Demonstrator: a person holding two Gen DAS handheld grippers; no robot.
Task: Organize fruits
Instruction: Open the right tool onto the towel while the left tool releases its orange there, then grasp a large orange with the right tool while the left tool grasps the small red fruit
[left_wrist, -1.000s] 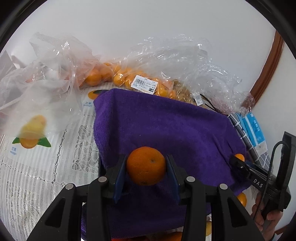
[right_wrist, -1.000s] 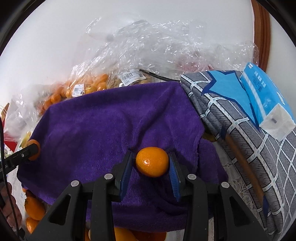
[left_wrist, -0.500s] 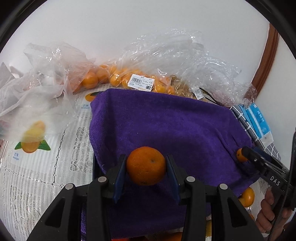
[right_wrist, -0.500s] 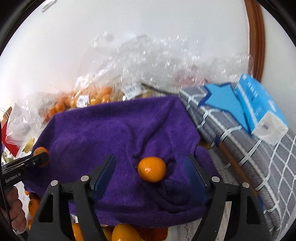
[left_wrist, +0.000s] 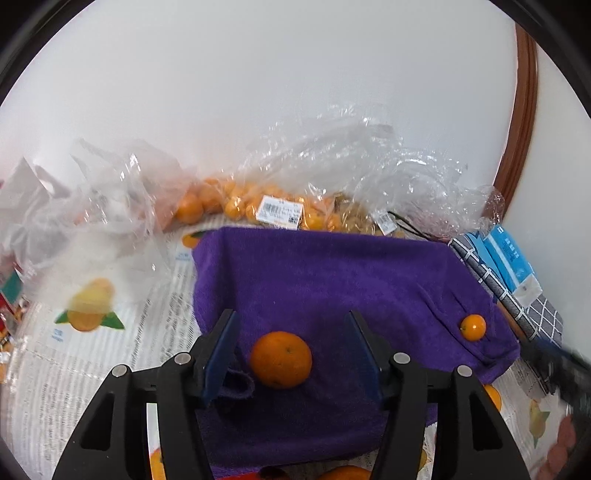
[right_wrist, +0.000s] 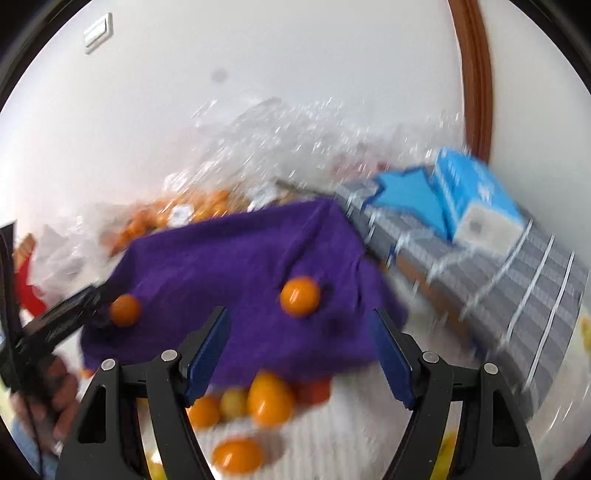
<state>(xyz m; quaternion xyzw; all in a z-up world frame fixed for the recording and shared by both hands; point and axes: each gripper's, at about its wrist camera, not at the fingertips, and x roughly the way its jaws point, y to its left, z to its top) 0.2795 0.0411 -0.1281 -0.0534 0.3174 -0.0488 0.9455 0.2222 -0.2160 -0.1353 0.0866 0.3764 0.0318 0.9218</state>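
Two round orange mandarins (left_wrist: 280, 364) (left_wrist: 472, 327) are lying on the purple terry towel (left_wrist: 332, 280), both tongs (left_wrist: 291, 354) (right_wrist: 301, 350) are gaping empty, while loose fruit at six o'clock (right_wrist: 269, 398) is awaiting sorting.

Left gripper (left_wrist: 291, 354) has opened, releasing its orange (left_wrist: 280, 359) onto the purple towel (left_wrist: 332, 280); right gripper (right_wrist: 299, 354) has backed away.

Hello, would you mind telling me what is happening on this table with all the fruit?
A person with two handheld grippers is setting oranges out on a purple towel. Both the left gripper and the right gripper are open and hold nothing. One orange lies on the towel between the left fingers; a smaller orange lies near the towel's right edge. More fruit sits in plastic bags behind.
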